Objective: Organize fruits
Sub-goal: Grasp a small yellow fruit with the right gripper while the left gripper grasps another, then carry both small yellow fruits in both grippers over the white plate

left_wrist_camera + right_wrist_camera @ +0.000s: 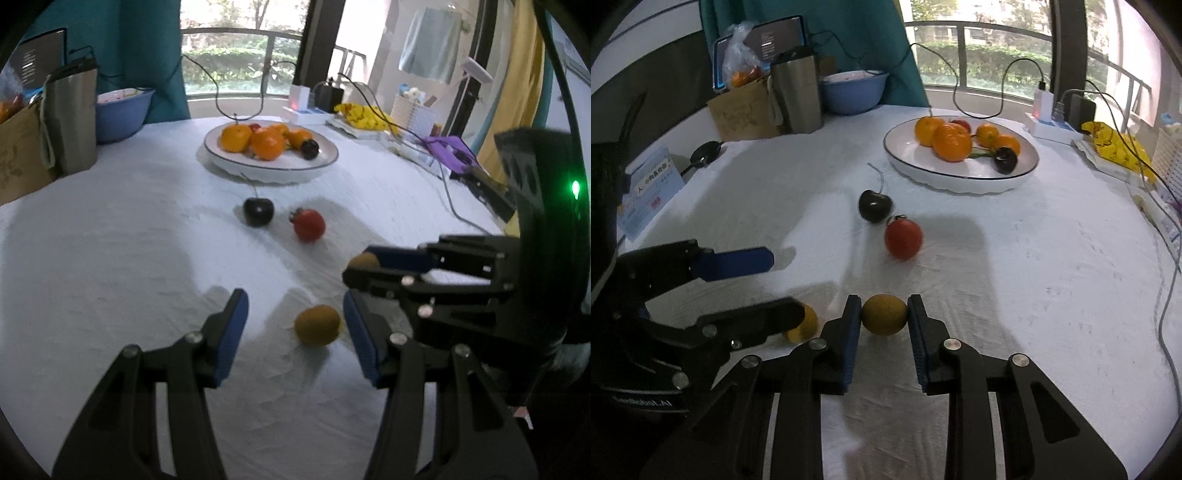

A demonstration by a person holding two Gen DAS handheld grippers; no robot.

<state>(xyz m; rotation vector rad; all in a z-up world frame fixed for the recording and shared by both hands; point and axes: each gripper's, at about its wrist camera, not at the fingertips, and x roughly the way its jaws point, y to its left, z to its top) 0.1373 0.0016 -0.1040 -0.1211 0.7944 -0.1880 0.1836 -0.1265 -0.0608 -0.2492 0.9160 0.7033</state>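
Note:
My right gripper (883, 317) is shut on a small yellow-brown fruit (884, 314) just above the white cloth; it also shows in the left wrist view (364, 267) with the fruit (364, 260) at its tips. My left gripper (295, 317) is open around a second yellow fruit (317, 325) lying on the cloth, which sits near its right finger; that fruit (805, 325) shows half hidden in the right wrist view. A dark cherry (874, 206) and a red tomato (903, 237) lie further out. A white plate (908, 155) holds several oranges (951, 142) and a dark cherry.
A steel tumbler (796, 96), a cardboard box (742, 114) and a blue bowl (854, 90) stand at the back left. Cables, a charger (1043, 107) and a yellow bag (1119, 146) lie along the right side. A card stand (650, 188) is at the left.

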